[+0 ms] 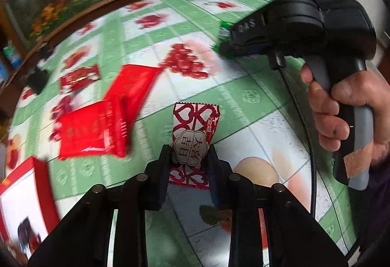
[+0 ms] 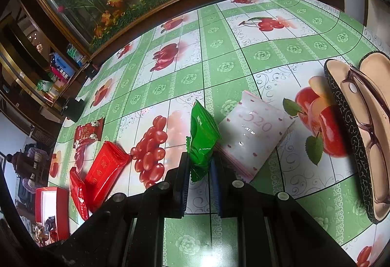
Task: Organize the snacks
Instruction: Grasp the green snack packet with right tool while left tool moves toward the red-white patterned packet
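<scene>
On the fruit-print tablecloth [image 2: 268, 52], both grippers are loaded. Left gripper [image 1: 189, 157] is clamped on a red-and-white candy packet [image 1: 193, 130], gripped low on its body so most of it stands up past the fingertips. Right gripper [image 2: 199, 164] is clamped on a green snack packet [image 2: 202, 138], pinched at its lower crimped end, just beside a white 520 pouch [image 2: 253, 135] that lies flat on the cloth.

Likely target is the red box [image 2: 52, 208] at the left table edge, open, with dark wrappers already inside. 2 red packets [image 2: 102, 174] lie between the box and the cherry print; a smaller red wrapper [image 2: 87, 133] sits further back.

Advice for the carry:
- keep both jaws tight, the film looks slippery
- lift clear before crossing the 2 red packets
- drop 1 at a time, left first, it looks nearer the box
- right hand: don't drag the 520 pouch along
- stay off the glasses case [image 2: 360, 145] at far right
</scene>
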